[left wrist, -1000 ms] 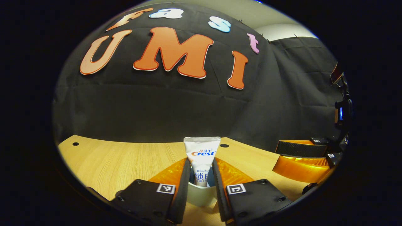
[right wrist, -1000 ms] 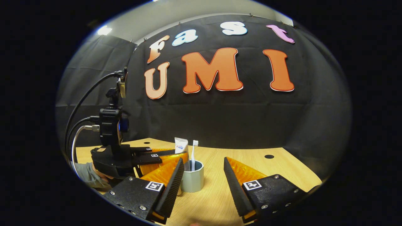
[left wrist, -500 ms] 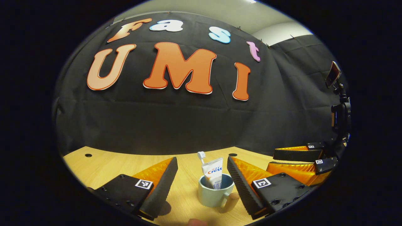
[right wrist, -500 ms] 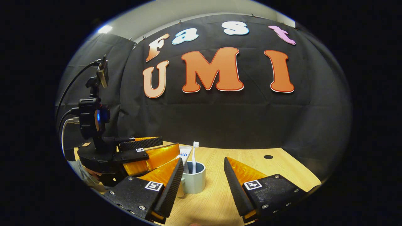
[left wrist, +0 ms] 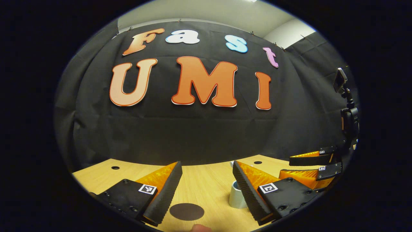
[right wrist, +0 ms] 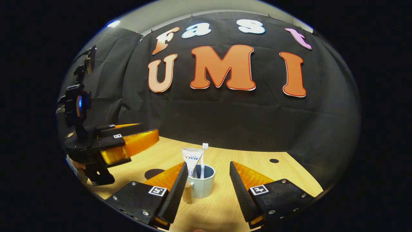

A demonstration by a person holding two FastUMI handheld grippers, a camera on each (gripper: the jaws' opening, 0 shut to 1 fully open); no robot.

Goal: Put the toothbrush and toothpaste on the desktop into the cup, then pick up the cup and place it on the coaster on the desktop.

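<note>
The cup (right wrist: pixel 202 182) stands upright on the wooden counter (right wrist: pixel 283 180), and everything else is placed from it. In the right gripper view it sits between the two fingers of the right tongs (right wrist: pixel 208 168), which are spread wide with bare wood on either side of the cup's wall and touch nothing. The toothpaste (right wrist: pixel 192 161) and the toothbrush (right wrist: pixel 204 159) both stand inside the cup, the tube leaning toward the cup's left rim, the brush just right of it with its bristle head uppermost. The cup's handle (right wrist: pixel 187 192) juts from its left side, close against the left finger of the right tongs. Left of the cup and a little farther back lies the dark round coaster (right wrist: pixel 154 173), flat on the counter, with a strip of open wood between the two. Above and to the left of the coaster hangs the left tongs (right wrist: pixel 128 141), lifted off the counter and well apart from the cup, its fingers parted and holding nothing. In the left gripper view the same tongs (left wrist: pixel 207 167) stand spread, the coaster (left wrist: pixel 186 211) lying on the counter (left wrist: pixel 96 172) low between the fingers, and the cup (left wrist: pixel 237 196) partly hidden behind the right finger. Beyond the cup the counter's far edge meets the black cloth wall (right wrist: pixel 225 119), and a small dark hole (right wrist: pixel 274 160) marks the wood to the cup's right, with open board between.
</note>
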